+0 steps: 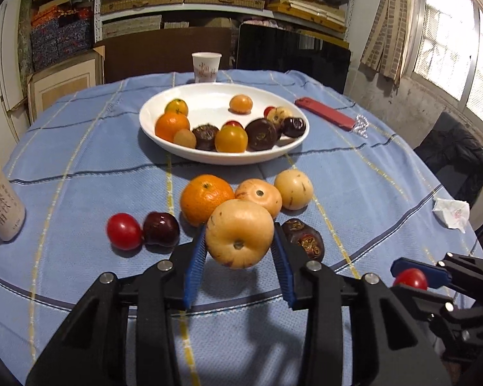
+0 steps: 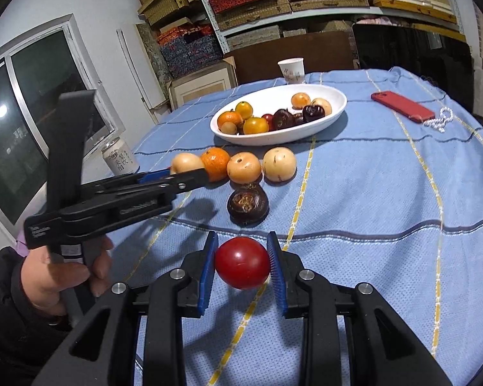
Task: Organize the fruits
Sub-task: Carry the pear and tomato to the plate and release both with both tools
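**Two hand-held grippers, each gripping one fruit, above a blue checked tablecloth**

Left wrist view: the left gripper (image 1: pixel 240 241), lower centre, has its blue pads pressed on both sides of a pale tan round fruit (image 1: pixel 239 234), which hangs clear of the tablecloth (image 1: pixel 80 167). Just behind it, mid-frame, lie an orange (image 1: pixel 206 199) and two more tan fruits (image 1: pixel 259 196), (image 1: pixel 293 189); a dark brown fruit (image 1: pixel 304 239) lies right of the gripper, and a red tomato (image 1: pixel 124 231) touching a dark cherry-like fruit (image 1: pixel 161 228) lies to its left. The white oval bowl (image 1: pixel 190 154), upper centre, holds about a dozen mixed fruits. A paper cup (image 1: pixel 206 67) stands behind it, a red phone (image 1: pixel 326 113) to its right, a can (image 1: pixel 0 202) at the left edge.

Right wrist view: the right gripper (image 2: pixel 242 262), lower centre, is closed narrowly on a red tomato (image 2: pixel 242 263). A hand (image 2: pixel 58 276) at lower left holds the left gripper's handle.
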`<state>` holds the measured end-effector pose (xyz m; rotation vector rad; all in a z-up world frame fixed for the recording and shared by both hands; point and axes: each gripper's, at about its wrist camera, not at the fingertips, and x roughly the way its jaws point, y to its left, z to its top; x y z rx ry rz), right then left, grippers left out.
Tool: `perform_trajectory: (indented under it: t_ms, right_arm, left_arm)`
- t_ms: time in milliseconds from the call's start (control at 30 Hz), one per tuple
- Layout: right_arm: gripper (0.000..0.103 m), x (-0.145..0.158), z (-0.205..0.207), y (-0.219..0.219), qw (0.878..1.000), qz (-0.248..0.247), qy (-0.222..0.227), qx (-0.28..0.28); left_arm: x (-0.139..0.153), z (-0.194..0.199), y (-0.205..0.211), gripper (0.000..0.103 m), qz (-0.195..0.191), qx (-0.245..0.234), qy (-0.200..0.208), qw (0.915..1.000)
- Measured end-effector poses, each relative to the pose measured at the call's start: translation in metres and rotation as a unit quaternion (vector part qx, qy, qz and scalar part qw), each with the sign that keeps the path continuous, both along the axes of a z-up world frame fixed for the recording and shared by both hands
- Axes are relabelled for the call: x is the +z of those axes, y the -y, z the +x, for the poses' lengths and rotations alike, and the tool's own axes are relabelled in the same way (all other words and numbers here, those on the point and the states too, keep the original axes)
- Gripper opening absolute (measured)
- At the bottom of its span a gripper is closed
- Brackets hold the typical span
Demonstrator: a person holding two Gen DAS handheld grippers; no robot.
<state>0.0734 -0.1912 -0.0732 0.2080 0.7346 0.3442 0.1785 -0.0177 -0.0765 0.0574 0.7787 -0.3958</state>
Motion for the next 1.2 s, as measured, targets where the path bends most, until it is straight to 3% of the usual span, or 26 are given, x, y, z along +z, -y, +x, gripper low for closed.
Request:
perform_trajectory:
  t_ms: [333, 467, 633, 767, 900, 1200]
  right_arm:
    - [0.031, 0.061, -0.002, 0.011, 0.995, -0.038, 0.087, -0.041]
    - [0.031, 0.091, 0.012, 0.012, 0.988, -0.059, 0.129, -0.056]
    - [0.031, 0.11, 0.06, 0.024, 0.987, -0.032, 0.134, -0.085]
    - [0.031, 0.114, 0.111, 0.033, 0.987, -0.018, 0.124, -0.102]
    - [0.031, 0.109, 0.158, 0.027, 0.988, -0.04, 0.117, -0.094]
    - [0.031, 0.064, 0.23, 0.022, 0.992, -0.055, 0.064, -0.093]
  left_arm:
    - [0.053, -0.017, -0.021, 0.039, -0.015, 0.012, 0.05, 0.9986]
    - [0.081, -0.005, -0.021, 0.039, -0.021, 0.015, 0.068, 0.9973]
    - [0.099, 0.032, -0.013, 0.038, -0.029, 0.015, 0.068, 0.9972]
    - [0.099, 0.075, -0.007, 0.039, -0.037, 0.026, 0.059, 0.9972]
    - [0.093, 0.117, 0.004, 0.039, -0.041, 0.033, 0.043, 0.9977]
    - [0.041, 0.194, 0.019, 0.039, -0.039, 0.054, -0.01, 0.9977]
